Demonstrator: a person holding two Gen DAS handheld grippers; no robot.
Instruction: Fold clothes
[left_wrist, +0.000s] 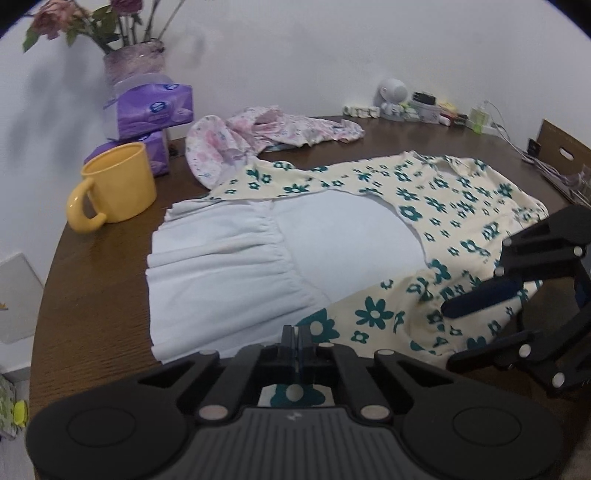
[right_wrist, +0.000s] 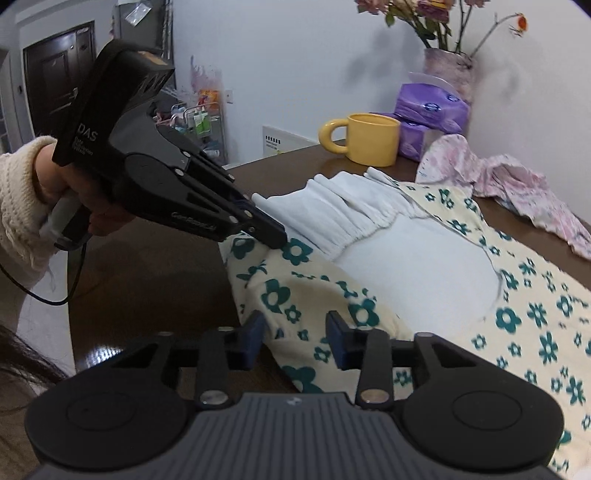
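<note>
A dress with a white body (left_wrist: 369, 236) and cream sleeves printed with teal flowers lies spread on the brown table (left_wrist: 92, 295). My left gripper (left_wrist: 295, 334) is shut on the dress's near edge, where the flowered cloth meets the white skirt. In the right wrist view it (right_wrist: 275, 238) pinches that same flowered fold beside the gathered white skirt (right_wrist: 351, 214). My right gripper (right_wrist: 295, 328) stands open astride a raised fold of the flowered sleeve (right_wrist: 295, 295). The cloth lies between its blue pads, which do not press on it. It (left_wrist: 450, 332) shows at the right in the left wrist view.
A yellow mug (left_wrist: 118, 188), purple tissue packs (left_wrist: 153, 109) and a vase of flowers (left_wrist: 133, 62) stand at the table's far left. A pink flowered garment (left_wrist: 266, 129) lies crumpled behind the dress. Small items (left_wrist: 406, 103) and a cardboard box (left_wrist: 565, 151) line the far right. A cream-sleeved hand (right_wrist: 22, 192) holds the left gripper.
</note>
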